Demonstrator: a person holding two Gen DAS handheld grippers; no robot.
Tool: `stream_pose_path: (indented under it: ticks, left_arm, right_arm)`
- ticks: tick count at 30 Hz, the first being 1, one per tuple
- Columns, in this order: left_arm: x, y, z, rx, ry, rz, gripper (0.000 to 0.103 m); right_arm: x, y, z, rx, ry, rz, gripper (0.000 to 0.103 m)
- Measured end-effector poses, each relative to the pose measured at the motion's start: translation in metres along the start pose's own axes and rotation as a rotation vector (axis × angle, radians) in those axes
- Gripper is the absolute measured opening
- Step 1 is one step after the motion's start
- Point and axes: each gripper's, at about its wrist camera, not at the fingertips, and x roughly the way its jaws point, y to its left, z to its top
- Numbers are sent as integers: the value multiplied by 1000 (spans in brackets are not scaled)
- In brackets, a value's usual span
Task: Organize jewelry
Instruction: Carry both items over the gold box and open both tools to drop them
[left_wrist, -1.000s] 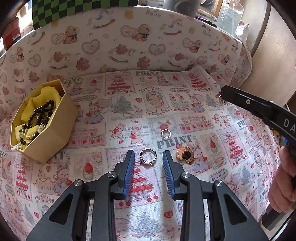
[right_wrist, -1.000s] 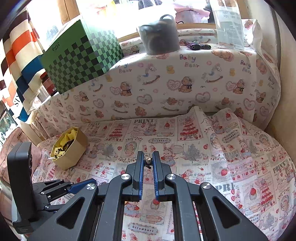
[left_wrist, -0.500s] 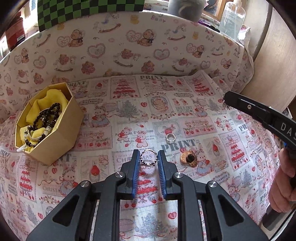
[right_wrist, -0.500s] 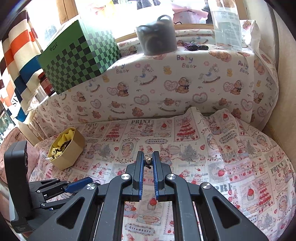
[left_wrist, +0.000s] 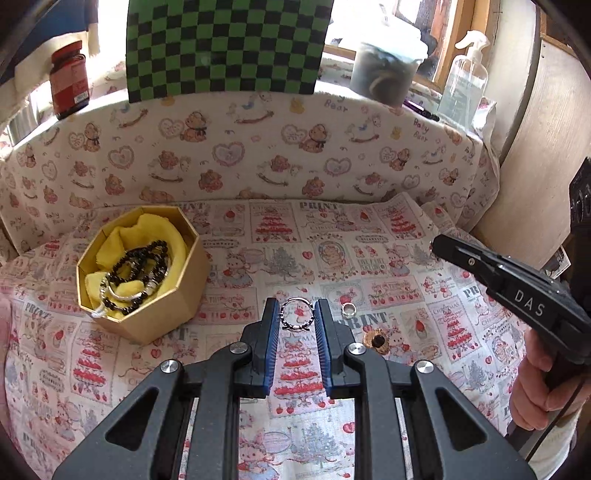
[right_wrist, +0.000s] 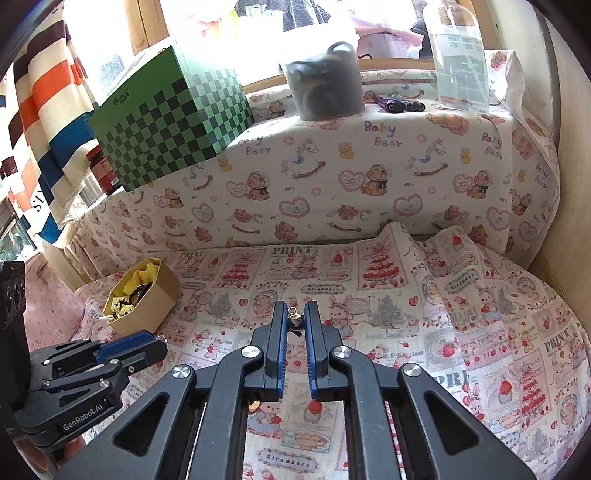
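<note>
My left gripper (left_wrist: 296, 314) is shut on a silver ring with dark beaded trim (left_wrist: 296, 314), held off the printed cloth. To its left stands a gold octagonal box (left_wrist: 140, 275) lined with yellow cloth, holding black bead bracelets and a silver bangle. A small silver ring (left_wrist: 348, 309) and a copper-coloured round piece (left_wrist: 376, 340) lie on the cloth just right of the gripper. My right gripper (right_wrist: 294, 319) is shut on a small silver metal piece (right_wrist: 294, 318) over the middle of the cloth. The box (right_wrist: 142, 299) sits far to its left.
A padded wall of bear-print fabric (left_wrist: 258, 158) runs behind the cloth. On its ledge stand a green checked box (right_wrist: 170, 118), a grey tub (right_wrist: 325, 92), a red jar (left_wrist: 69, 85) and a clear pump bottle (left_wrist: 463, 81). A wooden panel (left_wrist: 535, 155) closes the right side.
My left gripper closed on the beaded silver ring and lifted it off the cloth, moving toward the gold box. The right gripper stayed where it was, still holding its small piece.
</note>
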Motion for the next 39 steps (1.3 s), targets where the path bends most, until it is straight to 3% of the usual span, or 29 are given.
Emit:
stream_pose_path:
  ticks: [3,7,15,20,24,30,39]
  left_arm:
    - [-11,4,4,-9,-51,3,18]
    - [-24,8,9,-22,-131,22,18]
    - [-64,16,12,-24,-322,4,18]
    - [-84,32,16,-62,-389,15,18]
    - [-91,57,20,-79,-452,70,18]
    - [-85,114,24,-245,-441,66,18]
    - [-58,130,26,-260,-347,99,18]
  right_arm:
    - [-1,3,-1,-2,-4,34,10]
    - [-7,11,-2,-48,-49,8,10]
    - [-20,13,0,-41,-119,98,10]
    - [-36,18,0,-59,-194,186,10]
    - [-49,16,-1,-40,-250,328,10]
    - [-55,23,-3,-48,-297,347,10]
    - [-42,60,11,-122,-257,286,10]
